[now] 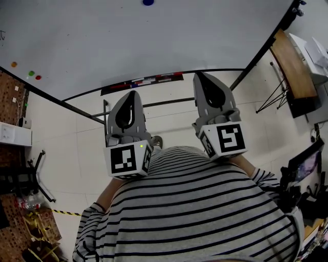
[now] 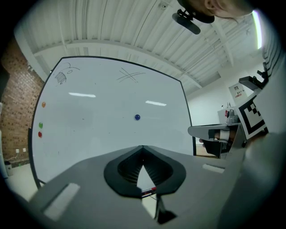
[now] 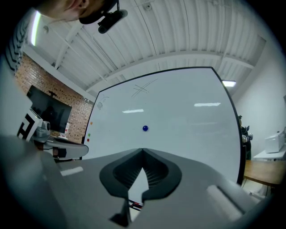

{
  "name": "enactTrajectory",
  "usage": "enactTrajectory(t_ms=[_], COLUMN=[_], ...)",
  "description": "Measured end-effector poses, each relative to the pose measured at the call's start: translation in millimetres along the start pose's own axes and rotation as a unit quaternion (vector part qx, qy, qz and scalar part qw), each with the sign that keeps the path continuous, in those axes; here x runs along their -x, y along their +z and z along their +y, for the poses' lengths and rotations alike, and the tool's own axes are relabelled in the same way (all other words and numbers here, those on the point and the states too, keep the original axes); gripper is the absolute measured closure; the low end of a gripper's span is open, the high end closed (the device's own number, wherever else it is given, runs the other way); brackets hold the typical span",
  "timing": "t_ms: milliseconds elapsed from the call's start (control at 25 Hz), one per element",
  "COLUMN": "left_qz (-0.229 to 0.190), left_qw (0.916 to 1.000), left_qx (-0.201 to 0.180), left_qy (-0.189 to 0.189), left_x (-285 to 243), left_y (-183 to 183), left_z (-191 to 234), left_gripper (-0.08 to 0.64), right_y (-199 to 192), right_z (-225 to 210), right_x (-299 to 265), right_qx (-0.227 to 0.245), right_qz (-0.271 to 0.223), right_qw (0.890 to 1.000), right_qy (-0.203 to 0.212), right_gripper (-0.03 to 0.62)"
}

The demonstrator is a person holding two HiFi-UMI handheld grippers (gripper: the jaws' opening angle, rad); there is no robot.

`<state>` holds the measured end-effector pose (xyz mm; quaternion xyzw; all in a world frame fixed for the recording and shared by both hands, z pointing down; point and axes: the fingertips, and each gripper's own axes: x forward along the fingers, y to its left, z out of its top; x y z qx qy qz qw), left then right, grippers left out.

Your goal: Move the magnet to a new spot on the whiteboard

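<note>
Here, in the head view, the left tool (image 1: 134, 93) and right tool (image 1: 198, 75) are held low before the whiteboard (image 1: 128, 41), well apart from the blue magnet (image 1: 148, 2) stuck on it. The left gripper view shows the jaws together and empty. The right gripper view shows the same, with the magnet mid-board, so probably neither has begun to reach.

The whiteboard (image 1: 154, 46) is black-framed and upright. A blue magnet (image 1: 148, 2) sits near its middle. An orange magnet (image 1: 14, 64), green magnet (image 1: 31, 73) and red magnet (image 1: 38, 78) sit at the left edge. Markers (image 1: 148, 81) lie on the bottom tray (image 1: 110, 90).
</note>
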<state>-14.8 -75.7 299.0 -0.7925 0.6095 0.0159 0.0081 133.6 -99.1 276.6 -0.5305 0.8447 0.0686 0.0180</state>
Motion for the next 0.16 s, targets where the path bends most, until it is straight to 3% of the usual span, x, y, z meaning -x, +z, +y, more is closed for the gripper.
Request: enactTrajectory(t_ms=[160], left_qz=[-0.004], left_qw=[1.0000], left_qx=[0.002], left_qy=[0.008], left_x=[4.5], left_y=[2.9], left_z=[3.7], left_gripper=[0.545], right_y=[5.5], right_z=[8.4], right_x=[-4.7], right_qx=[0.007], right_qz=[-0.010], right_qw=[1.000], right_qy=[0.014], right_gripper=[0.592])
